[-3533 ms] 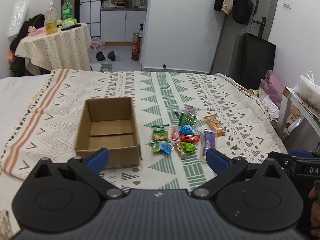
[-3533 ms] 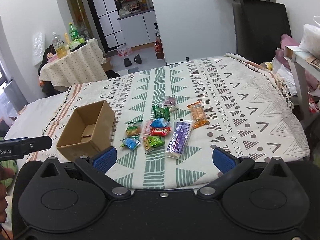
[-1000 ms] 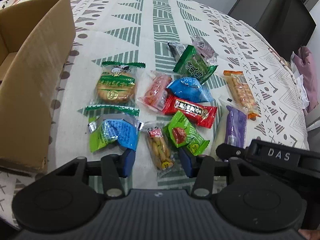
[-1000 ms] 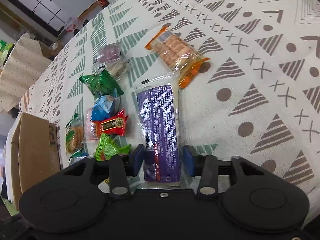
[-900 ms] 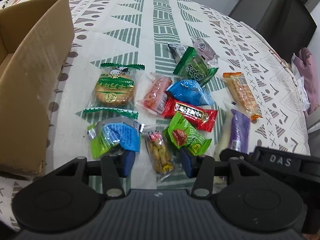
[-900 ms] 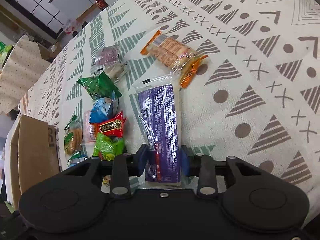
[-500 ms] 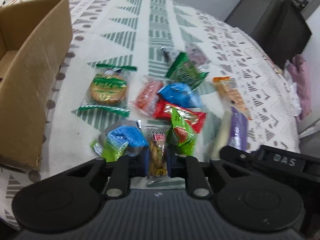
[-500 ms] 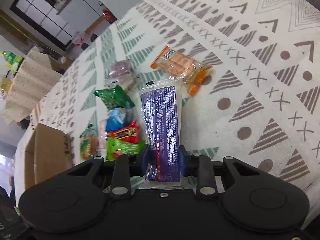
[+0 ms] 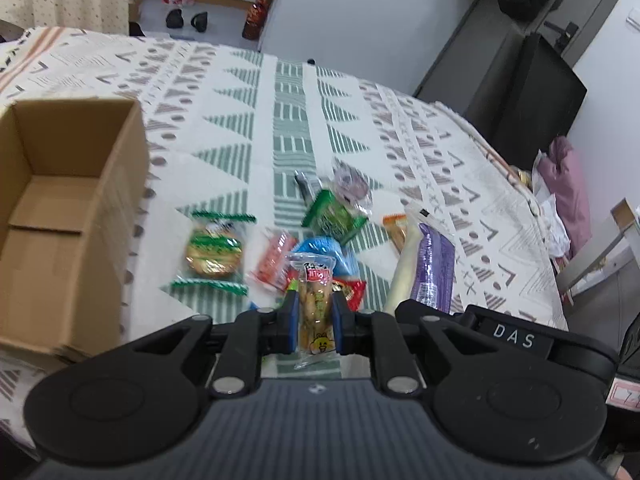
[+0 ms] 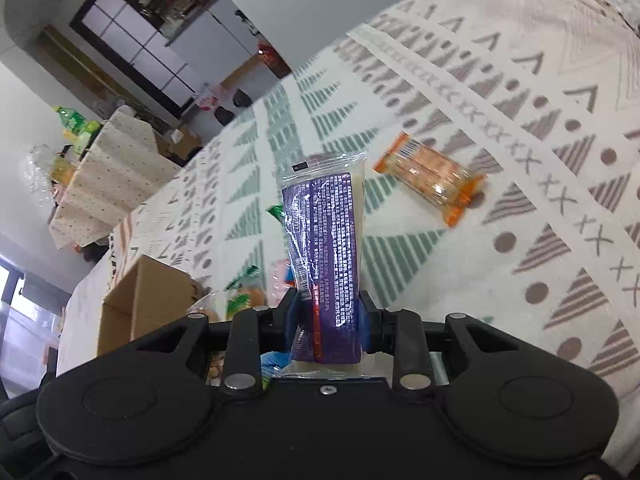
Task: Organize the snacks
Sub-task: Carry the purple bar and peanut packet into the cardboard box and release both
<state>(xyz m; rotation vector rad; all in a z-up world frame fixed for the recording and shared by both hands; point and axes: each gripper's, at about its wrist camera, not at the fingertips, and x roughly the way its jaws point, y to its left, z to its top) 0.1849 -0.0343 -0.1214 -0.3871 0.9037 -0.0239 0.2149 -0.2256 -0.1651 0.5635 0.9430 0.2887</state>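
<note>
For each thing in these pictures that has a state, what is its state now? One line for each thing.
Left gripper: shut on the peanut snack packet, lifted off the cloth.
Right gripper: shut on the purple packet, lifted.
Cardboard box: open, looks empty.
Round biscuit packet: lying flat on the cloth.
Orange packet: lying flat, apart from the rest.

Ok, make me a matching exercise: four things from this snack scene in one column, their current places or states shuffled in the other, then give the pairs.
Things:
1. purple packet
2. peanut packet
3. orange cracker packet
4. cardboard box

States:
A. lying on the patterned cloth, untouched
B. clamped in the left gripper
C. open, nothing visible inside
D. clamped in the right gripper

Pairs: 1-D, 2-B, 3-A, 4-C
</note>
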